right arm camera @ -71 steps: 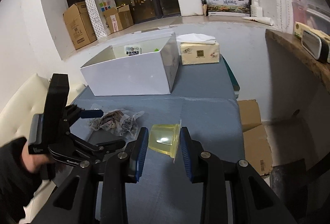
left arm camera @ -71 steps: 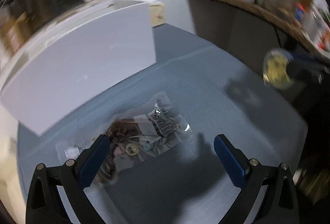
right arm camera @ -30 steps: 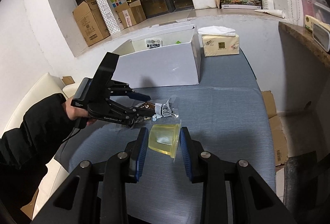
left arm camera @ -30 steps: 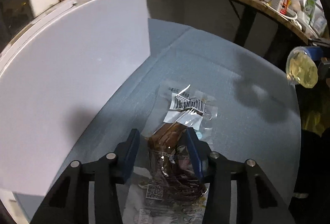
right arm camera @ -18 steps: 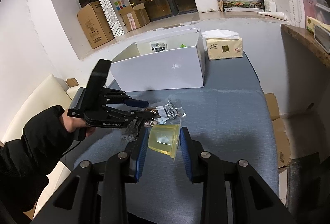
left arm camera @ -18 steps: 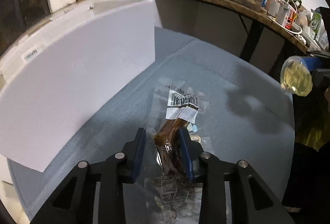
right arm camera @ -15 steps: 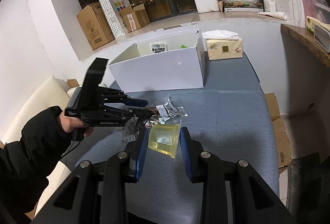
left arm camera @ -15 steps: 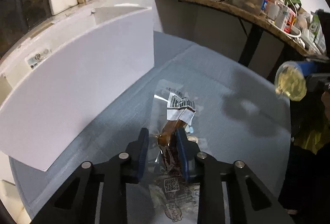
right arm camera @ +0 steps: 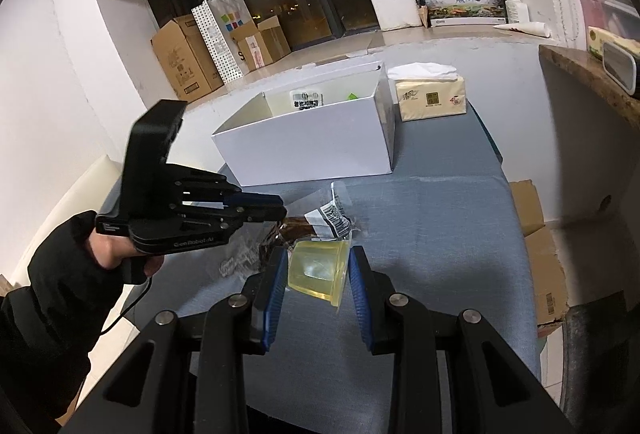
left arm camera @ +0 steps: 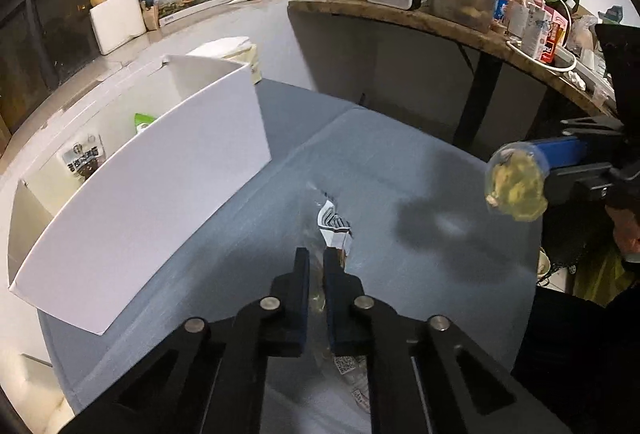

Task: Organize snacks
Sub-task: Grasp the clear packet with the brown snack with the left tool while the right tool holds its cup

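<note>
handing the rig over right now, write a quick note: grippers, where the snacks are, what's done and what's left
Left gripper: shut on the clear snack packet, holding it over the blue table.
Right gripper: shut on the yellow jelly cup, held in the air.
White box: at the back of the table, open, with at least two snacks already inside.
More clear wrappers lie on the table under the left gripper.
Left to do: drop the packet and cup into the box, then likely the remaining wrappers.
</note>
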The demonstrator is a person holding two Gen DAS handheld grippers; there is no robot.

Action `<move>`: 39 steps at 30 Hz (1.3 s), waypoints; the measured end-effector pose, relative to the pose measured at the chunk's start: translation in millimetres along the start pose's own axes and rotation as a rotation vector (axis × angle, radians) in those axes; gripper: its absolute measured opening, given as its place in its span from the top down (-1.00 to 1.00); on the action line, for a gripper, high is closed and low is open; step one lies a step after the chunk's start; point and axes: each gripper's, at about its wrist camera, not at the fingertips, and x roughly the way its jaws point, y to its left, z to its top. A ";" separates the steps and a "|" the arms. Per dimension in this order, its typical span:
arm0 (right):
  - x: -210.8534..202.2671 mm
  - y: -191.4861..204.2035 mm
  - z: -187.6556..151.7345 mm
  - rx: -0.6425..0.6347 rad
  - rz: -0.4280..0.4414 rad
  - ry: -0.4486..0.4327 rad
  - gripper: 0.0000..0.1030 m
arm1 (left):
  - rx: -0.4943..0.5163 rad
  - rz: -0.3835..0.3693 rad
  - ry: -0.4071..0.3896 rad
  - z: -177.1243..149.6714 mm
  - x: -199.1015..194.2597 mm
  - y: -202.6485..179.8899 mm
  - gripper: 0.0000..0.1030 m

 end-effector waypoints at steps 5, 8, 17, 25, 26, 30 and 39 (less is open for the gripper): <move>-9.5 -5.1 -2.7 0.015 0.001 -0.017 0.34 | -0.029 -0.017 -0.006 3.8 -4.2 -7.1 0.95; -13.5 -7.5 -1.7 0.022 0.001 -0.028 0.34 | -0.022 0.005 -0.006 7.3 -5.5 -18.6 0.97; -21.2 -16.9 -7.3 0.046 0.007 -0.038 0.34 | -0.006 0.054 0.007 16.7 -4.2 -40.2 0.96; -26.6 -25.1 -13.1 0.067 0.012 -0.046 0.34 | -0.019 0.043 0.077 9.6 19.1 -49.4 0.20; -26.9 -25.5 -13.4 0.069 0.011 -0.046 0.34 | -0.021 0.044 0.081 7.8 21.7 -49.2 0.20; -28.3 -27.9 -14.7 0.069 0.011 -0.047 0.34 | -0.052 0.074 0.092 1.4 23.0 -44.2 0.03; -23.6 -27.7 -18.4 0.074 0.028 -0.039 0.34 | -0.157 0.210 0.108 -32.1 16.7 -41.2 -1.00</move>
